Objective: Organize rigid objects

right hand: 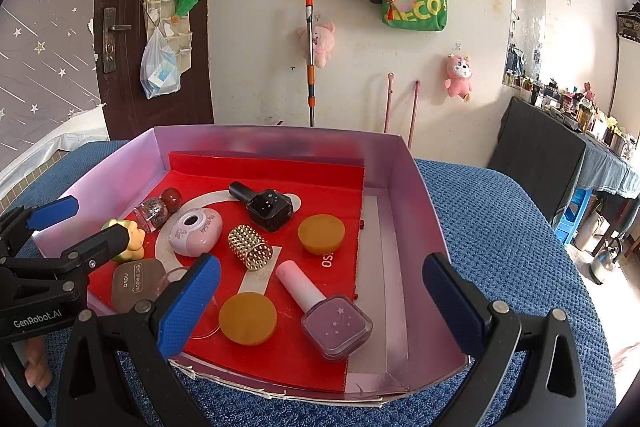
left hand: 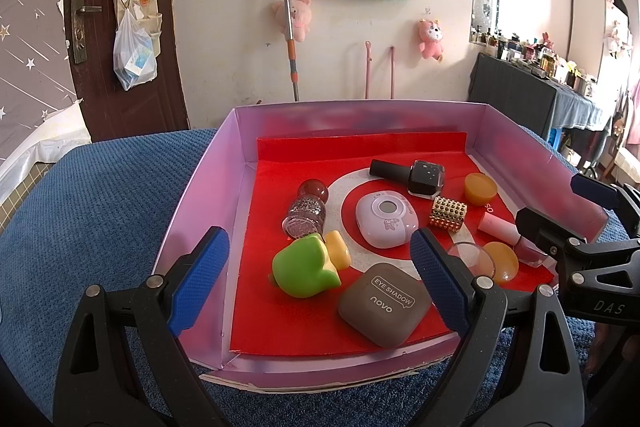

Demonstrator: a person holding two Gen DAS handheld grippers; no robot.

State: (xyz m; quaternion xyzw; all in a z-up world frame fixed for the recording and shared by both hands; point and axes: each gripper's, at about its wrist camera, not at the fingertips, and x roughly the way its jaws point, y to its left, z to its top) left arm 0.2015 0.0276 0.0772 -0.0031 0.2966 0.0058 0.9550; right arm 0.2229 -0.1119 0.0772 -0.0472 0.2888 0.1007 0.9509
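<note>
A pink box (left hand: pixel 208 179) with a red liner sits on a blue towel (left hand: pixel 88 195). In it lie a green toy (left hand: pixel 300 267), a brown eye shadow case (left hand: pixel 384 307), a white-pink device (left hand: pixel 386 223), a glitter bottle (left hand: pixel 306 215), a black polish bottle (left hand: pixel 416 175), a gold studded cuff (left hand: pixel 448 213), orange discs (left hand: pixel 480 189) and a pink polish bottle (right hand: pixel 320 307). My left gripper (left hand: pixel 320 279) is open and empty over the box's near edge, around the green toy and case. My right gripper (right hand: pixel 320 303) is open and empty, around the pink bottle.
The box (right hand: pixel 416 219) has upright walls on all sides. A bare strip of box floor (right hand: pixel 380 267) lies right of the liner. A dark table (right hand: pixel 560 163) with bottles stands at the right. A door (left hand: pixel 100 27) and wall with hung bags lie behind.
</note>
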